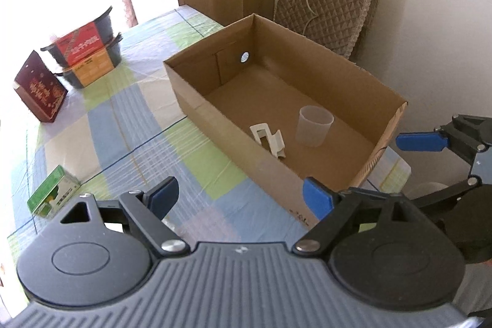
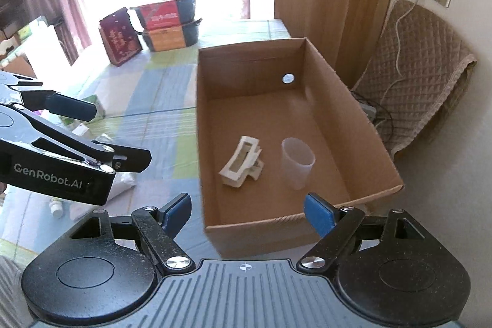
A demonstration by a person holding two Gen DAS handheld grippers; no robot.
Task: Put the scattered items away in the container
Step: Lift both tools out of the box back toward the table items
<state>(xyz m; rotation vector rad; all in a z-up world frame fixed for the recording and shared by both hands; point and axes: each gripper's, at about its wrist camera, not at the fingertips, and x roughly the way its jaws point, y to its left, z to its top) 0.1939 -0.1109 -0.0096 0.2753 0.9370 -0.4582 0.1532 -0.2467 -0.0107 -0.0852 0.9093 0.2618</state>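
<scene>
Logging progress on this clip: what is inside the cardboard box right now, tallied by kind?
Translucent plastic cup: 1, upright
White plastic clip-like piece: 1, lying beside the cup, apart from it
Total in the cardboard box: 2
Both grippers are open and hold nothing: left gripper, right gripper.

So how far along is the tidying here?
Partly done: a translucent cup and a white clip already sit in the cardboard box. Both tongs, left and right, are open and empty. A green box and small bottle remain on the table.
</scene>
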